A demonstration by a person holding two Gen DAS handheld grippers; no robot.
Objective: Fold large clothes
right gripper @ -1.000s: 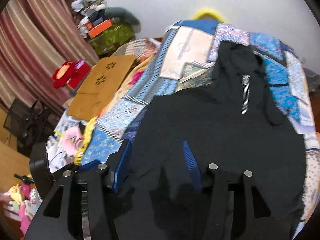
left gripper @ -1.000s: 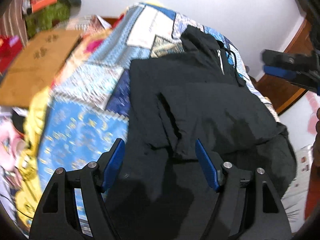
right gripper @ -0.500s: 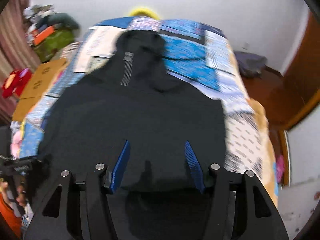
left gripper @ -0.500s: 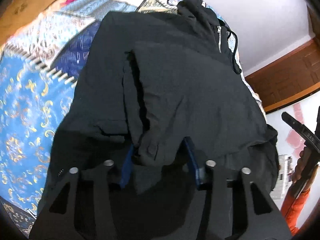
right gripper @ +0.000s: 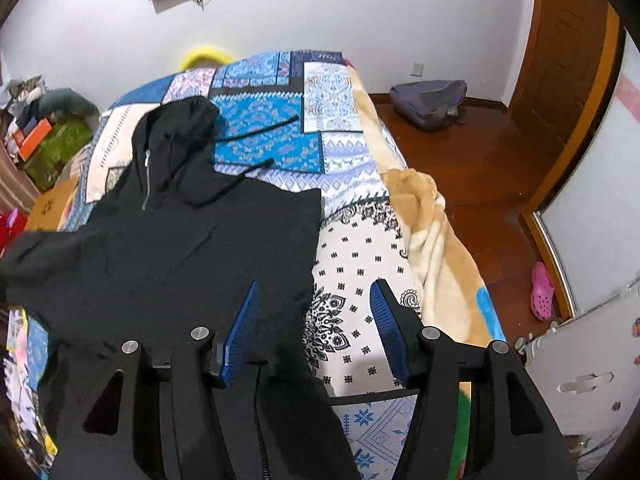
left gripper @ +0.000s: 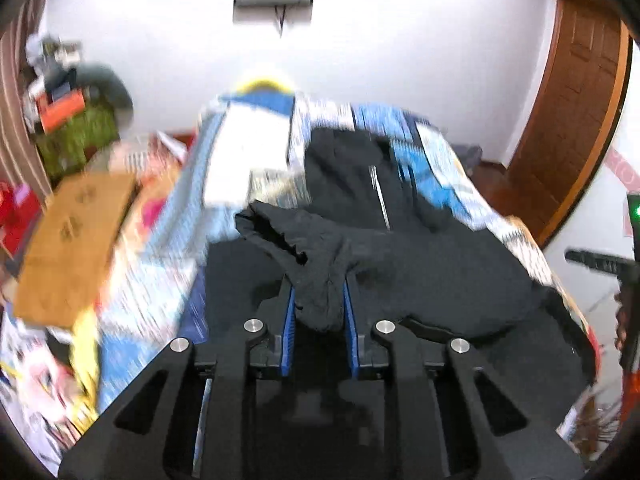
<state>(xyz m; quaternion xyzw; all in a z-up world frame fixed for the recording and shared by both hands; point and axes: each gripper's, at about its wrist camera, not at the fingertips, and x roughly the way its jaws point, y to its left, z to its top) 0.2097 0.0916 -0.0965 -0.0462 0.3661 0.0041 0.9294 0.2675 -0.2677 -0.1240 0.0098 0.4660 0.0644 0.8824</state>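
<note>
Your left gripper (left gripper: 319,312) is closing on a bunched sleeve (left gripper: 308,248) of the black hoodie (right gripper: 168,248) spread on the bed (right gripper: 352,248), while your right gripper (right gripper: 314,324) hangs released above the hoodie's edge.

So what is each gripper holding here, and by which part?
Left gripper, jaws closing, pinches the black hoodie by a bunched sleeve end. Right gripper is open, holding nothing.

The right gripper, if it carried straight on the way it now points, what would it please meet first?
Most likely the patterned bedspread: the right gripper stands open, empty, angled down at the bed. The edge of the black hooded jacket lies just inside its left finger and might brush first; depth is unclear.
</note>
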